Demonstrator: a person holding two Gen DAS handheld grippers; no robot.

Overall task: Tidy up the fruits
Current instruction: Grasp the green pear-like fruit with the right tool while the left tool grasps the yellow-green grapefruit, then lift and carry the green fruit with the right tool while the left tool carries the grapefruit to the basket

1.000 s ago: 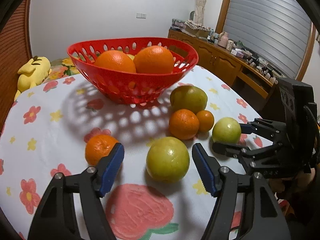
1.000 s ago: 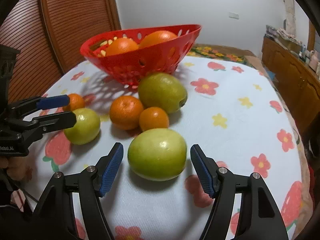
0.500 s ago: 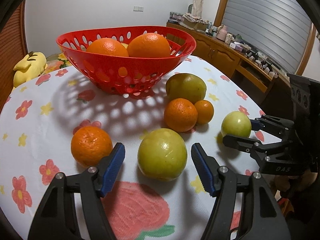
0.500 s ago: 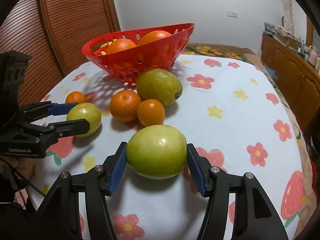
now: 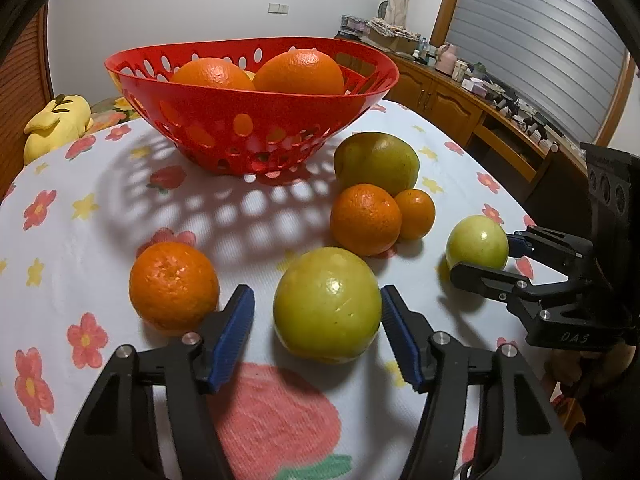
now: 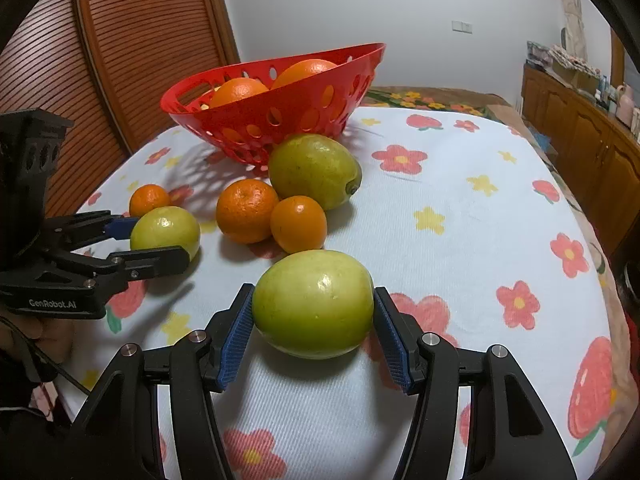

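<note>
A red basket with two large oranges stands at the back of the flowered table. My left gripper is open around a green apple, right pad touching or nearly so, left pad apart. It also shows in the right wrist view. My right gripper is shut on another green apple, seen from the left wrist too. Loose on the cloth lie an orange, two smaller oranges and a large green fruit.
A yellow plush toy lies off the table's far left. A wooden cabinet with clutter runs along the right. A slatted wooden door stands behind the table. The table's edge curves down at the right.
My right gripper has closed onto its green apple. My left gripper has moved forward and narrowed around the other green apple.
</note>
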